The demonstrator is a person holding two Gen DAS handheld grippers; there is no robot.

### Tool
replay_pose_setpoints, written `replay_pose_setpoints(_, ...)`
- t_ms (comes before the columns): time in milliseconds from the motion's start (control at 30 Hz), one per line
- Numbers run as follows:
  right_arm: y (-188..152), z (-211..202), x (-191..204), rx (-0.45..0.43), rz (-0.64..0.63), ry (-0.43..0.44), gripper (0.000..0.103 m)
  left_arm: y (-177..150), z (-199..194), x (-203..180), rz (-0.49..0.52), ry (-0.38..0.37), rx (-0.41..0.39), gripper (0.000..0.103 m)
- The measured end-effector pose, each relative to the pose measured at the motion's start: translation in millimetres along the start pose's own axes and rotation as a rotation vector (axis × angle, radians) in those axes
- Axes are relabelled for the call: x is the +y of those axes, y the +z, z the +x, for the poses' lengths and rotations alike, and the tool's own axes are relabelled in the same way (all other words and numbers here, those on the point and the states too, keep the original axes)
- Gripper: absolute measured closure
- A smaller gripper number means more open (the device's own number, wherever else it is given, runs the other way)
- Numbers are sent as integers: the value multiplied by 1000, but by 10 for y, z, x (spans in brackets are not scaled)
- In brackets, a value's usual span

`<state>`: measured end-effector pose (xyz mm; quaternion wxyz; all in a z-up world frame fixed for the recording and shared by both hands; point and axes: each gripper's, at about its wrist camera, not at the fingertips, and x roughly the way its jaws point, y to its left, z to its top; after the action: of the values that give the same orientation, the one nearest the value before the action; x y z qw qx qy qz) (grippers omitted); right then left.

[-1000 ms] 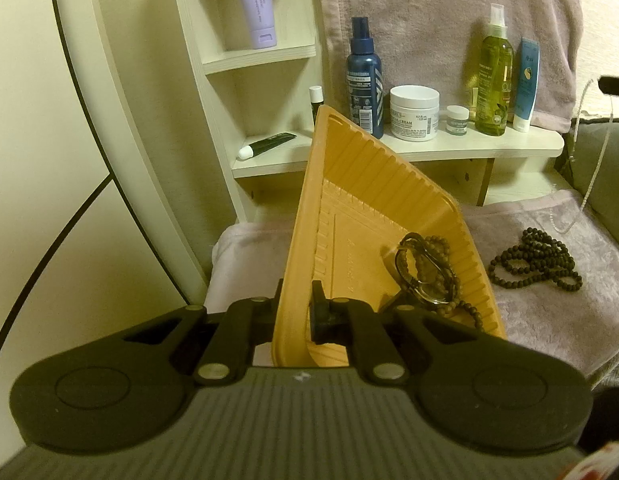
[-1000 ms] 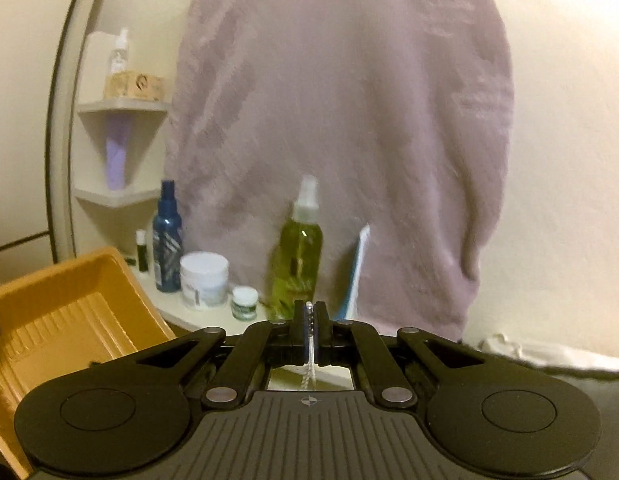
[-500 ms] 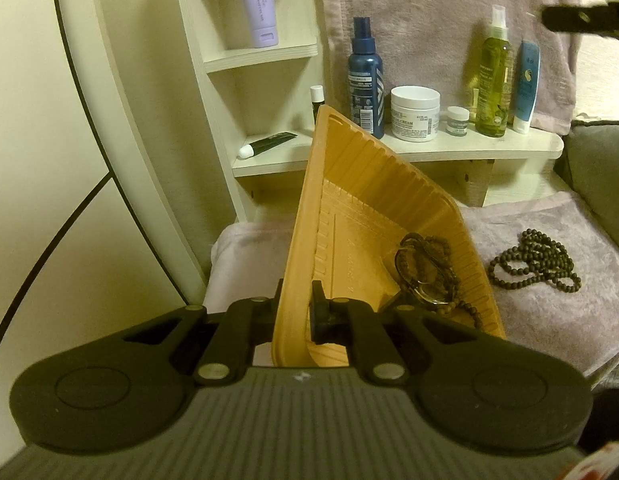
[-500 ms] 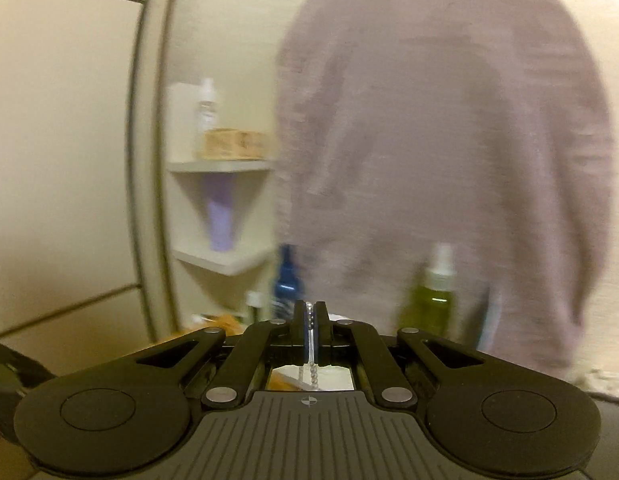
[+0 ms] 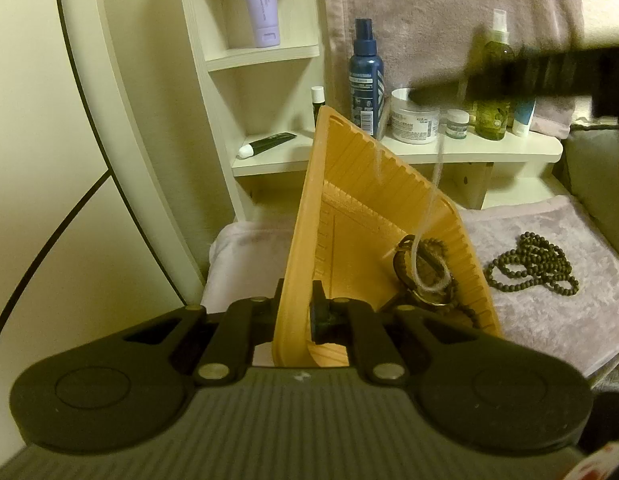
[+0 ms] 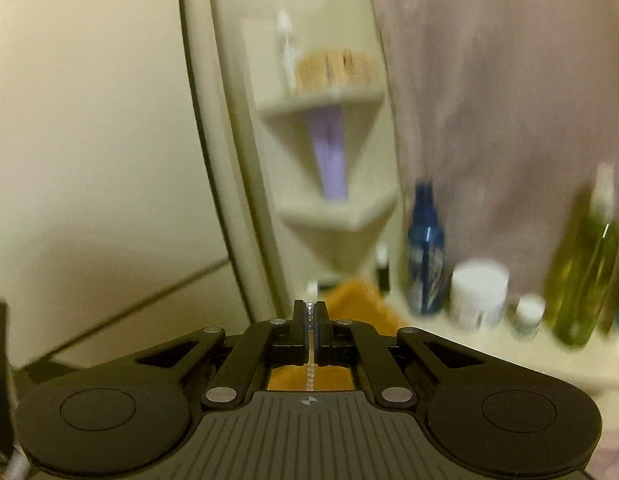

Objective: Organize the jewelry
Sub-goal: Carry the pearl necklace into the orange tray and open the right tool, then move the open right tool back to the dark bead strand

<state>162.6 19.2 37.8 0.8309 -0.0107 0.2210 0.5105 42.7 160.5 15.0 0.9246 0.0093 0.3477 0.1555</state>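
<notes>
chain: thin, shiny and very light, made of tiny sparkly links (image 5: 432,196). It is floppy like string and will swing and tangle.
where the chain is: it hangs over the orange tray (image 5: 309,216), and its low end loops onto the things in the tray's bottom corner.
which way the chain points: its long line runs almost straight up and down, top end at the right gripper (image 6: 310,313), low end curling in the tray.
right gripper: its two fingers are pressed together on the top of the chain. In the left wrist view it is only a dark blur above the shelf (image 5: 521,152).
where to hold the chain: near one end, like now, so the rest can drop in a pile. I think a hold in the middle would leave two ends to catch on things.
left gripper: clamped on the near edge of the tray (image 5: 295,312), one finger outside and one inside.
tray: light, stiff plastic with ridges. It is tipped up on its side edge, so things slide down to the low corner.
already in the tray: a dark bead bracelet and a metal ring thing (image 5: 423,276), lying close together.
still outside: a long string of dark beads (image 5: 533,262) on the pink towel (image 5: 549,320), just beside the tray.
what could go wrong: I think the chain may snag on the bracelet.
</notes>
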Motion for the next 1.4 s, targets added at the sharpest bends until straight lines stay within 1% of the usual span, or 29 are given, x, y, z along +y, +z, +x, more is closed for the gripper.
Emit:
replay_pose_setpoints(133,-221,155,-96,68,35,0,101,2,4,0,-2,2,2,95)
replay_pose_setpoints(333,-430,254,-108,114,54,3,101,2,10,7,-2,3,4,95)
replay_pose_setpoints(467,-492,353,-118,136,64,9,101,4,19,13,-3,4,6,95)
replay_pose_setpoints(700,-494,455,-140,140,95,24,101,1,28,16,-4,5,8,95)
replay_pose_setpoints(900,-507,503,-182,154,140,69,100,0,38,18,-3,7,10,96)
replay_pose_setpoints(933,-508,498,-199,151,144,67,95,1,38,19,-4,7,10,96)
replay_pose_setpoints(967,-510,480,-215,144,148,65,88,0,37,19,-4,7,10,96)
replay_pose_setpoints(1000,-510,452,-241,132,154,60,62,0,37,20,-4,7,10,96)
replay_pose_setpoints(1033,-510,406,-274,108,162,46,43,-1,37,21,-4,6,9,96)
replay_pose_setpoints(1067,-507,364,-302,91,166,36,40,0,37,23,-5,6,9,95)
replay_pose_setpoints(1233,-494,113,-538,35,213,-33,40,-3,42,33,-8,4,9,95)
replay_pose_setpoints(1400,-546,-279,-783,-12,260,-151,40,-4,47,34,-10,6,9,95)
